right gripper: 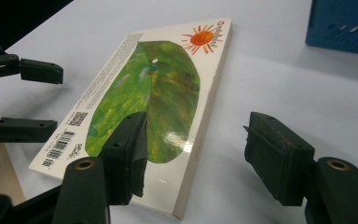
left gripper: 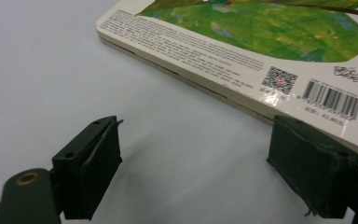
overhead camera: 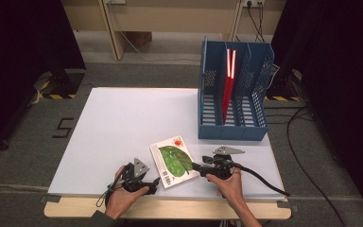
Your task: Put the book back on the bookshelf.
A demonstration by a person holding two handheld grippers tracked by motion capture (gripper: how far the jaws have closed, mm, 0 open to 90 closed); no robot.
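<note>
White table surface fills the work area, set on a grey carpeted floor, with a blue file rack standing at its far right; one red book stands upright in the rack's middle compartment.

From my station I read the book as a board-type children's volume: thick rigid covers, glossy laminate, squared edges. I judge it stiff and moderately light, unlikely to flex under a pinch, but slick on its faces, so a shallow grip may slide. It lies flat on the table near the front edge, between the two grippers and well apart from the rack.

Recommended hold, in my judgement: across the thickness at one long edge or at a corner, one pad under and one over, seated deep. Lying flat, the underside is not reachable until an edge is tipped up or slid past the table edge.

Left gripper: jaws spread wide, nothing between them; the right-hand pad in its own view sits at the book's barcode corner, and I cannot tell if it touches. Right gripper: released, jaws straddling the near long edge, one pad over the cover, one over the table, not pressing.

Appearance: cream cover, large green leaf-shaped painting, orange sun at one corner, small print, a square code and barcode along one end.
</note>
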